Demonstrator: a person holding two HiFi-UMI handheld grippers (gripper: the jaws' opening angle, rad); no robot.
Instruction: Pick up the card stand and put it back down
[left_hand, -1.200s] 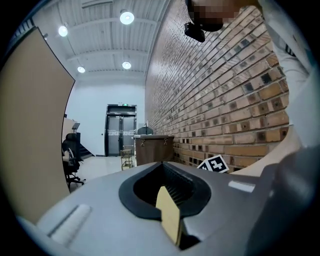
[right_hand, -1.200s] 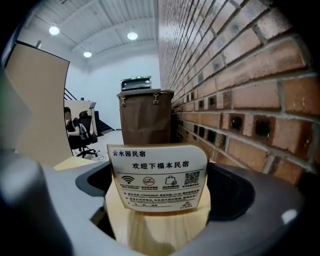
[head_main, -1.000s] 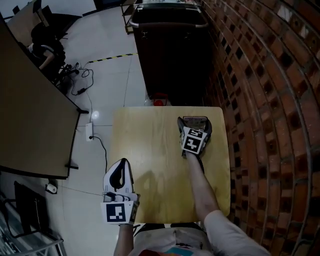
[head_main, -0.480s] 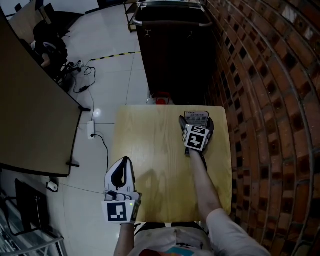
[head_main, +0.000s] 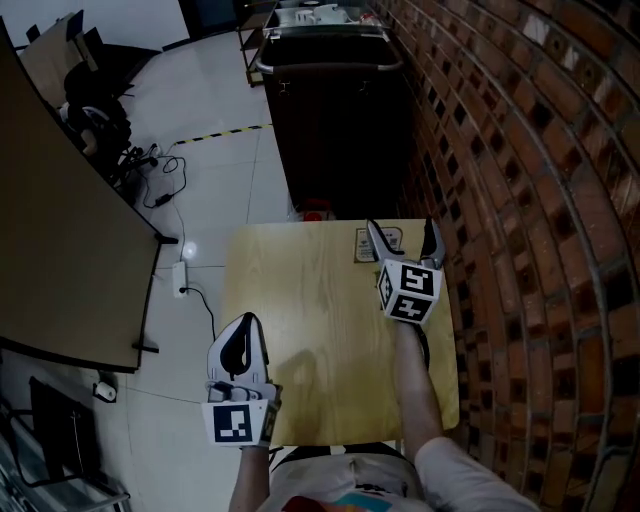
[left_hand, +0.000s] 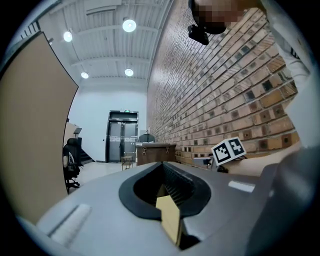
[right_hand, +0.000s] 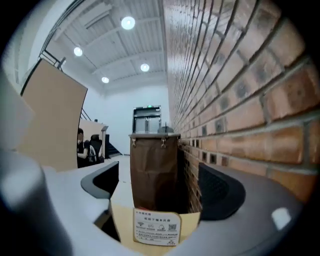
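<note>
The card stand (head_main: 378, 243) stands at the far edge of the pale wooden worktop (head_main: 300, 330), near its right corner. From the head view it is a small flat rectangle with a dark outline. In the right gripper view the card stand (right_hand: 157, 227) shows a white card with rounded corners that bears a few lines of fine dark print, a row of small icons and a square code at its lower right. The print is too small to read.

The right gripper (head_main: 402, 240) hovers over that far edge, its fingers wide apart and closing. The stand sits low between them, nearer the left one, and neither pad presses on it.

The left gripper (head_main: 243, 335) rests at the near left edge of the worktop, well apart from the stand. Its fingers are together with nothing between them.

Beyond the worktop stands a tall dark brown bin (head_main: 335, 120) with metal latches. A brick wall (head_main: 540, 200) runs along the right side.
</note>
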